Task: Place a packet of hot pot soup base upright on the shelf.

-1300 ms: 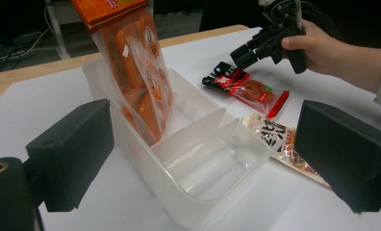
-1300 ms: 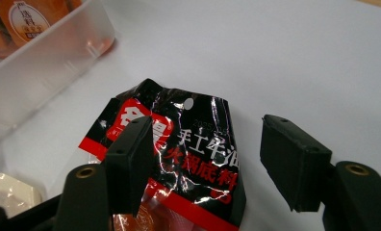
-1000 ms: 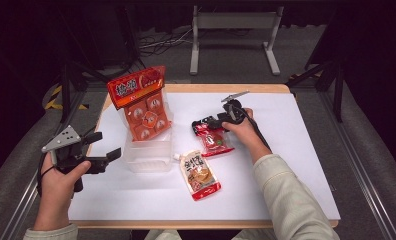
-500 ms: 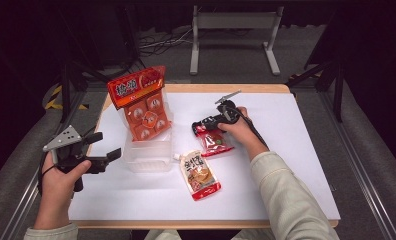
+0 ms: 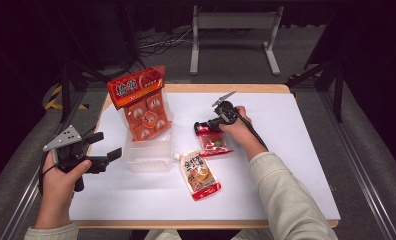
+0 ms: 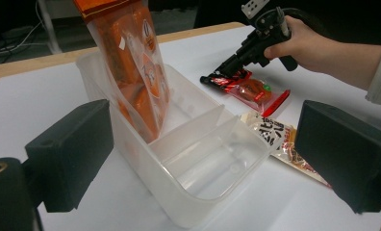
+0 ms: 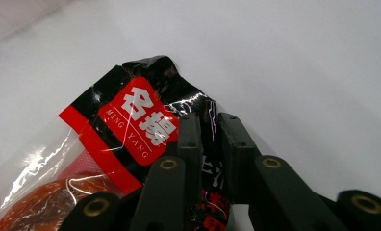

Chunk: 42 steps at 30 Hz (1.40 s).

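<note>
While right gripper (image 7: 210, 144) pinches red packet (image 5: 214, 142) edge | left gripper (image 5: 106, 147) jaws spread beside tub (image 5: 148, 160)

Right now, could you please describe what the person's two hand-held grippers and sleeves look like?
Both are black pistol-style tools: the left hand-held gripper and right hand-held gripper each carry a grey three-cornered plate and trail a black cable. Blocky black jaws, brass-coloured rivets. The sleeves are light, cream-coloured.

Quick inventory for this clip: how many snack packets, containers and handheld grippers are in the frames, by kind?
Snack packets: 3 (orange multipack standing in the bin, red-and-black packet, white-and-orange pouch)
Clear divided bins: 1 (clear bin)
Handheld grippers: 2 (left gripper, right gripper)
Total: 6
</note>
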Motion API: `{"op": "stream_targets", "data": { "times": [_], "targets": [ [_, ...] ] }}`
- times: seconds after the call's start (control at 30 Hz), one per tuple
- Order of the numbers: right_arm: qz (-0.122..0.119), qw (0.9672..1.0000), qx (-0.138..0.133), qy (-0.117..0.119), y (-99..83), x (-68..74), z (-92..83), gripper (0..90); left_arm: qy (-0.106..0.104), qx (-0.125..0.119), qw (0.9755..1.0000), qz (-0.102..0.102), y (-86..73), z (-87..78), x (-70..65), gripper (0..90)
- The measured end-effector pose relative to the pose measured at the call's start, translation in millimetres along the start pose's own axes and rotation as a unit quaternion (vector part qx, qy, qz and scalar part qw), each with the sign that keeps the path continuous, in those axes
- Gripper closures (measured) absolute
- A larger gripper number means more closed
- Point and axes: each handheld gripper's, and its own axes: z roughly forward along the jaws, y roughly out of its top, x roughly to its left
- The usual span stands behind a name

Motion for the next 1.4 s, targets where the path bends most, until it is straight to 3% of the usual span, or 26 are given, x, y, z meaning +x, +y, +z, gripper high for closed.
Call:
{"op": "stream_targets", "data": {
  "times": [0.17,0.37,0.6,0.77,0.9,1.4],
  "targets": [
    [0.001,1.0000,-0.006,0.001,0.5,1.6,-7.9,83.6,-0.001,-0.001,1.0000,-0.002,-0.4,-0.3,0.2,7.4],
    [0.000,0.9986,-0.051,0.011,4.6,5.2,-30.2,83.9,-0.001,-0.007,1.0000,-0.004,0.1,-1.8,1.2,7.4],
    [-0.007,0.9945,-0.101,0.025,11.0,13.5,-67.1,84.7,-0.004,-0.006,1.0000,-0.003,0.9,-0.6,0.1,7.4],
    [-0.014,0.9924,-0.119,0.030,12.3,19.0,-84.6,85.3,-0.005,-0.006,1.0000,-0.004,1.9,-0.4,-1.0,7.5],
    [-0.022,0.9912,-0.125,0.037,11.3,22.1,-93.8,85.9,-0.007,-0.003,1.0000,-0.001,2.5,1.9,-2.3,7.5],
    [-0.056,0.9818,-0.172,0.057,13.6,40.1,-118.1,87.6,-0.005,-0.002,1.0000,0.000,1.8,2.4,-1.7,7.5]
  ]
}}
